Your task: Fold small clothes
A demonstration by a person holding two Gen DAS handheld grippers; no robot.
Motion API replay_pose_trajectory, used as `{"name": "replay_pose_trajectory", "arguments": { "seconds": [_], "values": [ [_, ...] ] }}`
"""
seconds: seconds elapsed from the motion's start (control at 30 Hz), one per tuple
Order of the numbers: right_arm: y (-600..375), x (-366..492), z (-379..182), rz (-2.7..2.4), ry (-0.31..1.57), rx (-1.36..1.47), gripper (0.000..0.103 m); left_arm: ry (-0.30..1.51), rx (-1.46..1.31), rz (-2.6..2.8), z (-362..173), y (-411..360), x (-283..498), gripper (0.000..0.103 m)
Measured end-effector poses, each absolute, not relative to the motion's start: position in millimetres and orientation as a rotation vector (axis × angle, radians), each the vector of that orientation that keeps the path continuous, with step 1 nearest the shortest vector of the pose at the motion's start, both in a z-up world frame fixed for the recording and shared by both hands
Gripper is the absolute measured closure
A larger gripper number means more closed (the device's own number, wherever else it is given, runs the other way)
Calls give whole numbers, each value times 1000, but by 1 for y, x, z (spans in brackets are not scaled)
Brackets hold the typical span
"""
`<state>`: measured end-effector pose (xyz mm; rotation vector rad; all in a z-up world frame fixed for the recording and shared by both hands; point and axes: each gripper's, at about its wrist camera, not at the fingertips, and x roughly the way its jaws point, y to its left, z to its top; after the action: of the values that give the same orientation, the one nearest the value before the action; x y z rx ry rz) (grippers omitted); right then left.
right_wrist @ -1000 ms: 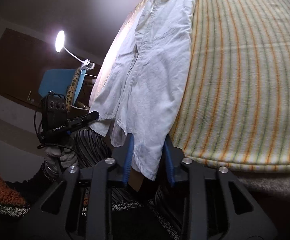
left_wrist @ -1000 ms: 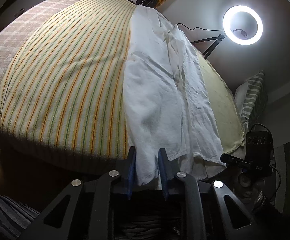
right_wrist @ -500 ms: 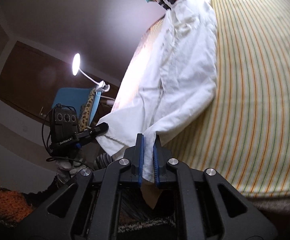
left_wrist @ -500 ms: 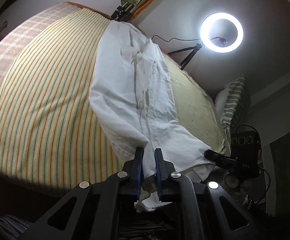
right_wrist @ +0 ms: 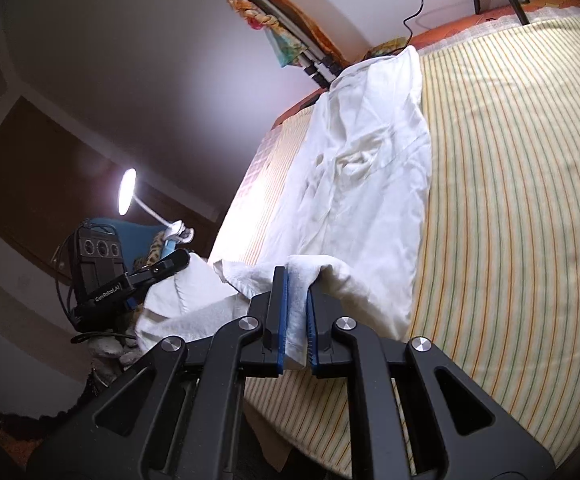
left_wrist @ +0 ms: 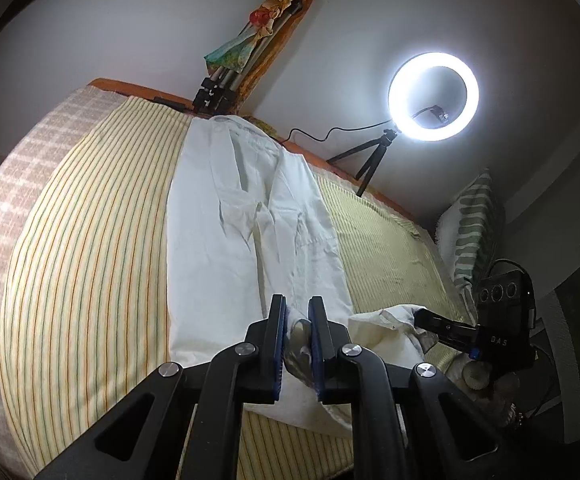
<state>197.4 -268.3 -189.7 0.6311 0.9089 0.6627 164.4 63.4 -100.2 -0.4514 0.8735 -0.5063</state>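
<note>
A white shirt [left_wrist: 225, 248] lies lengthwise on the striped yellow bedcover [left_wrist: 81, 264], collar at the far end. My left gripper [left_wrist: 298, 316] is shut on the shirt's near hem, lifted and carried over the body. The right gripper [left_wrist: 446, 328] shows at the right in the left wrist view, holding the other hem corner. In the right wrist view the shirt [right_wrist: 370, 184] stretches away and my right gripper [right_wrist: 297, 280] is shut on a fold of its hem. The left gripper [right_wrist: 169, 264] shows at the left there, also pinching white cloth.
A lit ring light [left_wrist: 433, 98] on a small tripod stands at the bed's far edge. A folded tripod with coloured cloth [left_wrist: 249, 56] leans on the wall. A striped pillow [left_wrist: 474, 228] lies at the right. A desk lamp [right_wrist: 127, 190] glows at the left.
Both grippers closed on the hanging hem, then lifted it and carried it forward over the bed. The lower part of the shirt now bends up off the bed edge.
</note>
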Motion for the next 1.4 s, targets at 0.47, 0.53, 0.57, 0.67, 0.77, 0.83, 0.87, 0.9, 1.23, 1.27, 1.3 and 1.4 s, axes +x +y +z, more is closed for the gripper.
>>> {"name": "replay_pose_trajectory", "arguments": {
  "seconds": [0.47, 0.53, 0.57, 0.67, 0.77, 0.83, 0.87, 0.9, 1.23, 1.27, 1.3, 1.4],
  "values": [
    [-259, 300, -226, 517, 1085, 660, 93, 884, -389, -308, -127, 67, 274, 68],
    [-266, 306, -231, 513, 1114, 711, 87, 858, -420, -283, -124, 79, 278, 66],
    [-271, 307, -232, 512, 1123, 738, 84, 848, -434, -278, -122, 84, 277, 65],
    [-289, 301, -229, 518, 1071, 796, 76, 832, -432, -285, -121, 93, 263, 62],
    [-298, 285, -222, 511, 1024, 751, 69, 876, -395, -300, -134, 94, 239, 62],
    [-299, 274, -223, 525, 1018, 731, 69, 929, -376, -318, -152, 90, 226, 62],
    [-298, 268, -225, 535, 1022, 728, 69, 953, -368, -325, -160, 87, 223, 62],
    [-296, 262, -228, 539, 1025, 724, 69, 978, -362, -329, -169, 82, 220, 63],
    [-256, 248, -234, 542, 1053, 516, 69, 1002, -430, -344, -183, 70, 214, 73],
    [-253, 244, -230, 537, 1042, 484, 69, 997, -435, -341, -180, 73, 215, 73],
    [-251, 240, -226, 534, 1029, 453, 69, 993, -434, -339, -179, 73, 213, 71],
    [-247, 233, -221, 551, 1017, 396, 69, 987, -387, -324, -178, 75, 211, 63]
  ]
}}
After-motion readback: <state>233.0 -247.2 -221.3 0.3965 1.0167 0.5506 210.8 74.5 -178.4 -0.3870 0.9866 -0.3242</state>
